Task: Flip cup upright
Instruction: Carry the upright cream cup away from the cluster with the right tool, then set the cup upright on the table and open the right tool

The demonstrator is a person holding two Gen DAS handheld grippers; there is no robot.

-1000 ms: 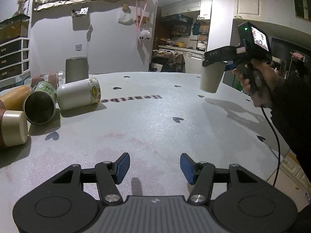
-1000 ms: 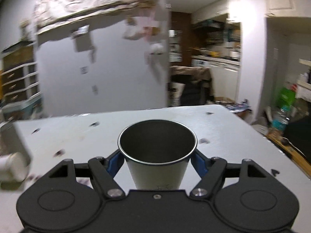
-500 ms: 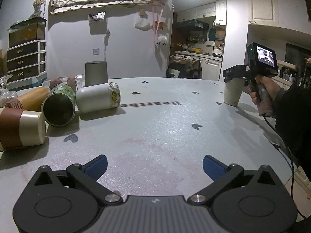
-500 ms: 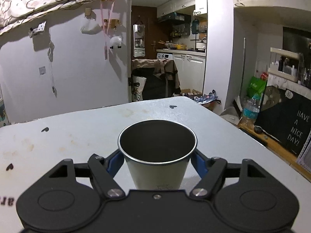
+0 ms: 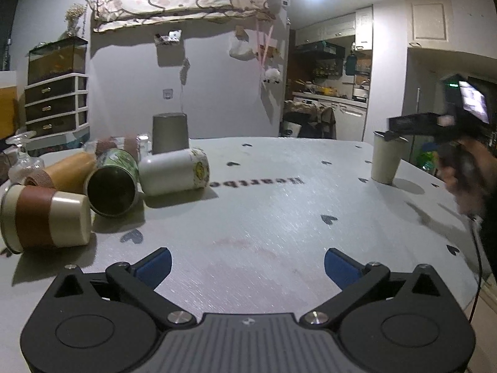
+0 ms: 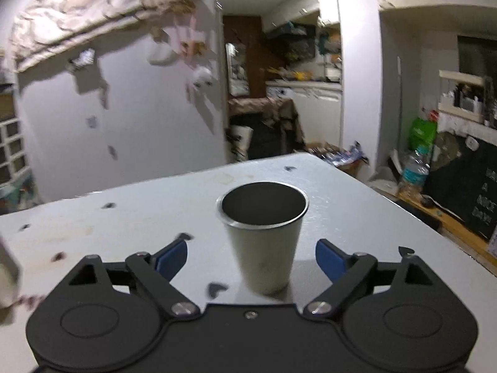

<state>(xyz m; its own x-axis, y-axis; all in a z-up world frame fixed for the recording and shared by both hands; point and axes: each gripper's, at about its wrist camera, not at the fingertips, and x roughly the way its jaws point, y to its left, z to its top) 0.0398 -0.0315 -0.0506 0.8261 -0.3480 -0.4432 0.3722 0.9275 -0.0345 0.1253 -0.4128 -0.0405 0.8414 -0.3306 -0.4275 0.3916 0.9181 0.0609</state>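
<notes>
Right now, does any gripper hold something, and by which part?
Nothing is held. The right gripper stands open around the upright metal cup; the left gripper is open.

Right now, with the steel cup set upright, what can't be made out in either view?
- Right gripper, left wrist view: fingers motion-blurred; contact with the steel cup unclear.
- Glass items, left wrist view: cut off by the left edge.
- White cup, right wrist view: cropped and blurred.
- Steel cup's bottom inside, right wrist view: too dark.
</notes>
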